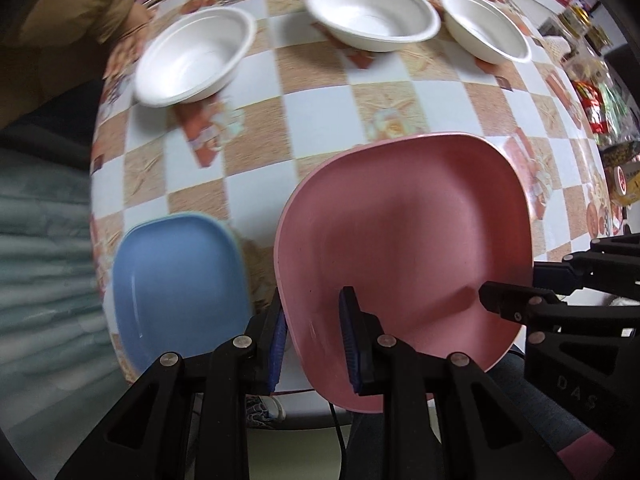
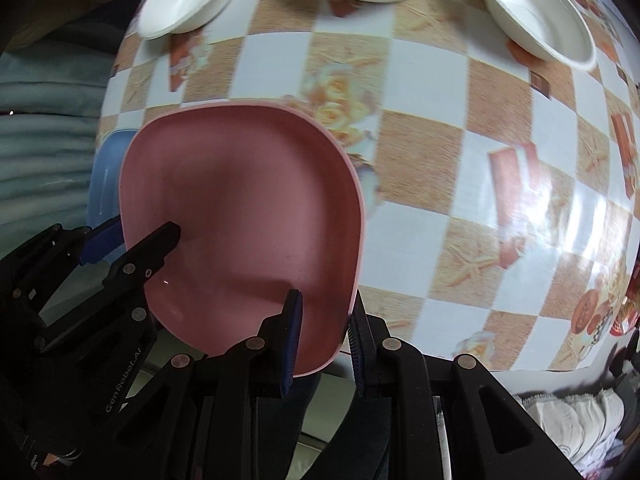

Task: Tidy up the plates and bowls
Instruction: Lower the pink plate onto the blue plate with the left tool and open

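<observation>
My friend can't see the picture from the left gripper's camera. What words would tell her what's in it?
A pink plate is held over a checkered table, pinched at its near rim by the left gripper and at its right edge by the right gripper. A blue plate lies to its left, and three white bowls sit farther back.

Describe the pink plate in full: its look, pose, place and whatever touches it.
The pink plate is a rounded-square dish with a raised rim, matte and plastic-looking, empty. It is held tilted above the checkered table, near its front edge, beside the blue plate. The left gripper is clamped on its left rim and the right gripper on its right rim, one finger inside and one outside each. Nothing else touches it.
</observation>
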A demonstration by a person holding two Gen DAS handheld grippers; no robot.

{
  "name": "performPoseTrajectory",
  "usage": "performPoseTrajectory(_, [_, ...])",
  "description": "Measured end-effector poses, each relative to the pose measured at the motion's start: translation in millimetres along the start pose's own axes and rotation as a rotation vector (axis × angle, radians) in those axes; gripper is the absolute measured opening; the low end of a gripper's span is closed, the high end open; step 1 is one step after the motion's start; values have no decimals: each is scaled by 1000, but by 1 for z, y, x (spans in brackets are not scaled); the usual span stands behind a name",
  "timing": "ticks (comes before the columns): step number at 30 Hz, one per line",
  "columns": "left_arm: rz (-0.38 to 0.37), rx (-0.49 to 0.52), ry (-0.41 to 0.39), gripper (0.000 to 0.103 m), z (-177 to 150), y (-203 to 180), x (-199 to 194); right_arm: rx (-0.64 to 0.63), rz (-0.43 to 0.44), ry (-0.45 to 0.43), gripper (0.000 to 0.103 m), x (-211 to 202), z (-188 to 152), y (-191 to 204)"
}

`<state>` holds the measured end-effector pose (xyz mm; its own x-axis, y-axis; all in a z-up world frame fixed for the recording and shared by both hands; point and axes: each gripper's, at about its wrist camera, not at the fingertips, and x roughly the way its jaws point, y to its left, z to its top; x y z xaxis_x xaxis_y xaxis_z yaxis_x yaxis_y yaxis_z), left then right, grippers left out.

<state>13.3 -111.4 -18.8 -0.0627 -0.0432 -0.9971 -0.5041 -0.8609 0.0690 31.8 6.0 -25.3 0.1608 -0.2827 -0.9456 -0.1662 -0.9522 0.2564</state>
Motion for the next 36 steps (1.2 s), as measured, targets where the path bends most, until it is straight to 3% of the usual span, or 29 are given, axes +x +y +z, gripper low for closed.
performPoseTrajectory(9, [15,-88,-13,27,-1,56,3,-92,-7,19,25,4,32,53])
performPoseTrajectory(23, [62,-229,-34,27,-18,132,-2,-223,28,80,25,33,55,143])
performPoseTrajectory(36, [94,-242,-13,27,-23,155,20,-186,56,130,25,67,71,175])
